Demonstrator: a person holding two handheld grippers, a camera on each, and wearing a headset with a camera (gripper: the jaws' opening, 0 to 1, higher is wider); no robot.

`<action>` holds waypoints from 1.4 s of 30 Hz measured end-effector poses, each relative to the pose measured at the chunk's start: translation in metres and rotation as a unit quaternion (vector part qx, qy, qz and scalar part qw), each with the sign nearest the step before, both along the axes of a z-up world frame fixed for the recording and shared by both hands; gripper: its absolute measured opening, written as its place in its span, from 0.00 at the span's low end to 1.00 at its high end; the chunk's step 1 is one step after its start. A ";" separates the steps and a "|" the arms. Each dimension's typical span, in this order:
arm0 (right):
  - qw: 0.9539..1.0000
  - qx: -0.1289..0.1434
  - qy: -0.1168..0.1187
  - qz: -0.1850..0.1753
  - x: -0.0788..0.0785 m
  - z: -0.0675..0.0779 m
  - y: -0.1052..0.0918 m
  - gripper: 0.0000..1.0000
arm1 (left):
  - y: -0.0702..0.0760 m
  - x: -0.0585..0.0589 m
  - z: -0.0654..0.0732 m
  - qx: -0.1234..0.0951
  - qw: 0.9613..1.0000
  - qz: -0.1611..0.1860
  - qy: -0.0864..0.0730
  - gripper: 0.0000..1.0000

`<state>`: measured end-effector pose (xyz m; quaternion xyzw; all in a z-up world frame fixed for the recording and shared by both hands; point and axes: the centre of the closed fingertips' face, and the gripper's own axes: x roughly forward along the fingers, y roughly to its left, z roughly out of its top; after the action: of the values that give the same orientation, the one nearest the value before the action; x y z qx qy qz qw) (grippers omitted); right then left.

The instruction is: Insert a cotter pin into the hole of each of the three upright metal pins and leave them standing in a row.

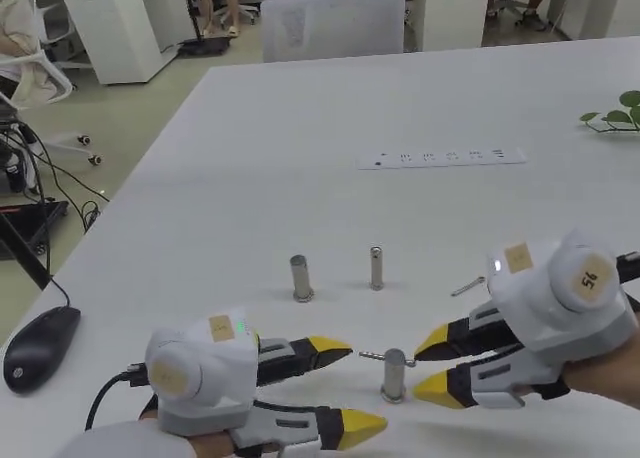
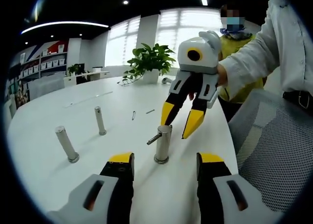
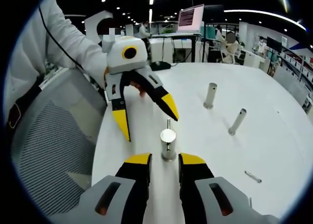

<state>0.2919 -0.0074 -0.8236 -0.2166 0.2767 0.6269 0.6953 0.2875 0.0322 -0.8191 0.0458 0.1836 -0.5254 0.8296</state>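
Observation:
Three upright metal pins stand on the white table: one at the back left (image 1: 301, 278), one at the back middle (image 1: 376, 268), and a near one (image 1: 394, 375). A cotter pin (image 1: 372, 356) sticks out sideways from the near pin's top. My left gripper (image 1: 358, 388) is open just left of that pin (image 2: 163, 143), which stands a little beyond its jaws. My right gripper (image 1: 423, 368) is open just right of the same pin (image 3: 168, 143), its yellow tips close beside it. A loose cotter pin (image 1: 467, 286) lies on the table behind the right gripper.
A white power strip (image 1: 442, 158) lies further back. A black mouse (image 1: 40, 346) with its cable sits at the table's left edge. A green plant (image 1: 615, 113) is at the far right. A second loose cotter pin (image 2: 133, 115) lies near the back pins.

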 end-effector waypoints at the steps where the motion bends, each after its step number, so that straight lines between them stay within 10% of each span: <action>1: 1.000 0.000 0.001 -0.001 0.000 -0.001 0.000 0.24 | 0.001 -0.001 0.002 -0.003 1.000 0.001 0.000 0.52; 15: 0.999 0.027 0.002 -0.024 0.004 -0.013 0.011 0.26 | 0.018 -0.012 0.026 -0.055 0.998 0.036 0.009 0.65; 42: 0.999 0.028 -0.039 -0.010 0.009 -0.025 0.025 0.14 | 0.051 -0.015 0.037 -0.056 0.995 0.077 0.006 0.70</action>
<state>0.3005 0.0177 -0.8482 -0.2183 0.2340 0.6184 0.7177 0.2722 0.0836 -0.7818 -0.0185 0.1618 -0.4700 0.8675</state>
